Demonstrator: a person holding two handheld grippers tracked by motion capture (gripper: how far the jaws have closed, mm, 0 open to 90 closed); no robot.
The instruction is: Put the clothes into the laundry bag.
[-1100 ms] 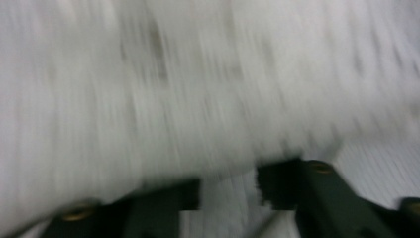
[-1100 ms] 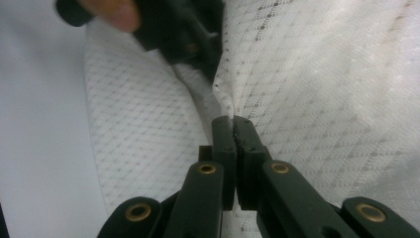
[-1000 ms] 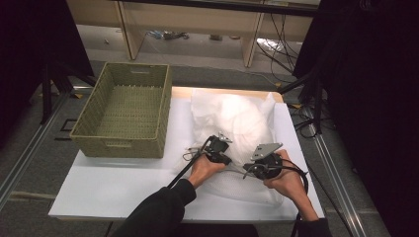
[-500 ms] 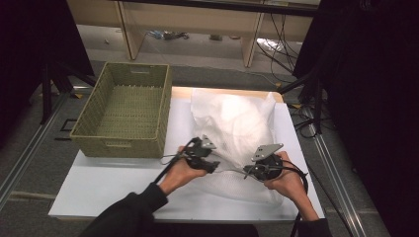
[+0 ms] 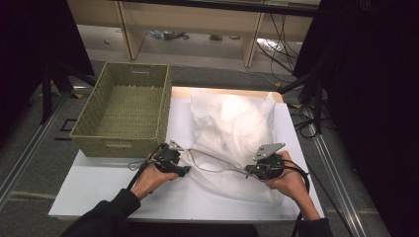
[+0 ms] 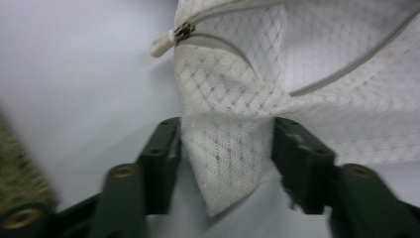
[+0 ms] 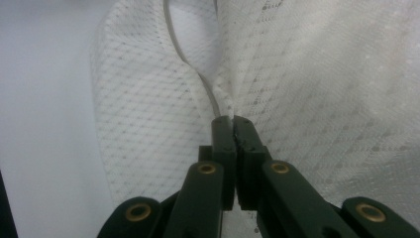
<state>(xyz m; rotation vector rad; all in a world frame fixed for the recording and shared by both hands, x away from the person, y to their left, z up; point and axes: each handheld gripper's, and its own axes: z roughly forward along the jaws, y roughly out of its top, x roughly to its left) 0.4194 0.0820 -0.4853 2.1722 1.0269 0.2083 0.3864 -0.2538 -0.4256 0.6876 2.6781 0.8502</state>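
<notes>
Mesh bag: a white zippered mesh laundry bag (image 5: 232, 140) is laid on the white table (image 5: 99, 190), right of centre, its open zippered end turned toward the near edge.
Left tongs: the left gripper (image 5: 182, 170) is placed at the bag's near left corner. In the left gripper view (image 6: 225, 148) a flap of mesh is seen between the jaws, which are parted and have just been closing; whether the pads press on the mesh cannot be told.
Zip pull: the pull (image 6: 168, 40) is seen just beyond the left gripper, at the bag's corner.
Right tongs: the right gripper (image 5: 249, 172) is clenched on the bag's zippered edge near its near right corner; in the right gripper view (image 7: 233, 124) the mesh is pinched between the shut jaws.
Basket: an empty green woven basket (image 5: 123, 111) is set at the far left, just beside the bag.
Open room: bare table is left near the person and to the near left; the bag's right side lies close to the table's right edge.
</notes>
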